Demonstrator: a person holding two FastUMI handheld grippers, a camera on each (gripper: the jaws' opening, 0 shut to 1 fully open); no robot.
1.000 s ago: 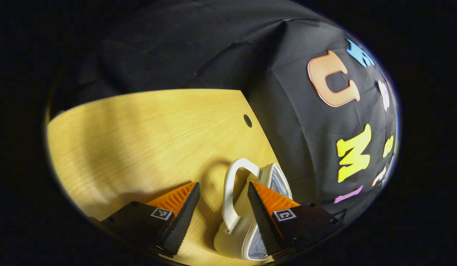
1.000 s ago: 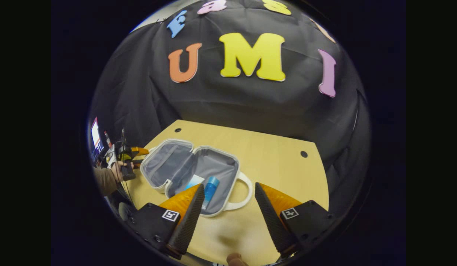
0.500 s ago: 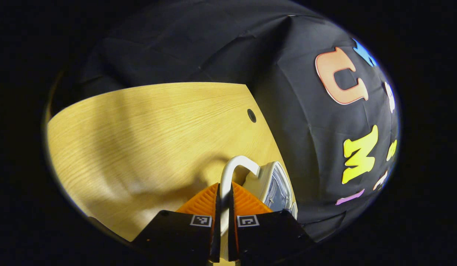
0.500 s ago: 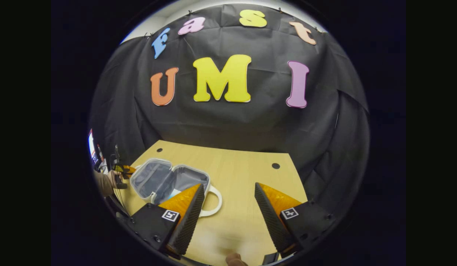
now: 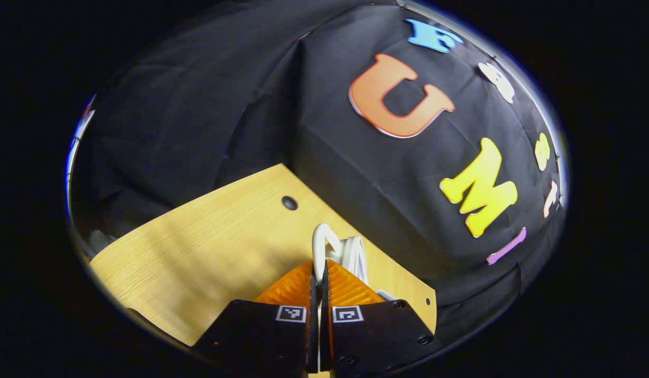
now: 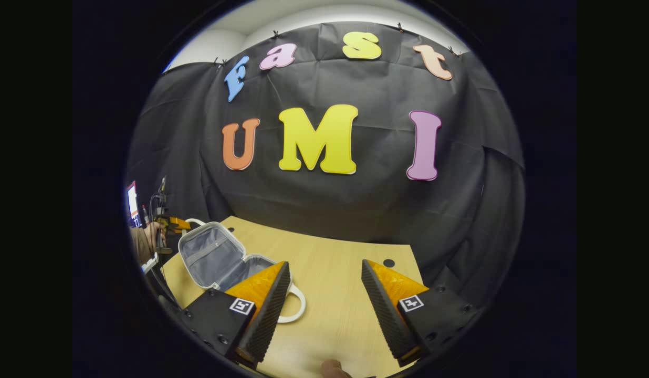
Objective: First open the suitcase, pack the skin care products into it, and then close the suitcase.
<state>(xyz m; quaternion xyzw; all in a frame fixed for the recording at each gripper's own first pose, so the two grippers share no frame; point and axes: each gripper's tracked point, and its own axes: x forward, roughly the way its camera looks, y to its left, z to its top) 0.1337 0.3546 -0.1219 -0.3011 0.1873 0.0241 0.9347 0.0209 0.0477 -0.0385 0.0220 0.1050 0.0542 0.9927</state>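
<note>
The left gripper (image 5: 318,278) has its orange ribbed fingers (image 5: 290,286) pressed together on the thin white loop handle (image 5: 320,247) of the lid half of the small white hard-shell suitcase with grey lining (image 6: 211,256). Seen from the right gripper view, a hand (image 6: 146,242) holds that gripper at the case's far left edge, and the lid half (image 6: 206,252) stands raised at a slant over the base half. The right gripper (image 6: 324,294) hangs above the pale wooden bench (image 6: 335,273), its fingers spread wide with nothing between them.

The case lies on the left part of the bench, near its front-left corner. The hinge appears to run across the middle, and the base half's own handle (image 6: 295,304) points toward the right gripper. What lies inside the base is hidden behind the right gripper's left finger.

The shell looks stiff and light, so the lid should swing as one piece about its hinge. The handle is a narrow, smooth loop that could slip or twist in a pinch, so it is best held across its middle. The light base may slide on the smooth bench as the lid comes down.
</note>
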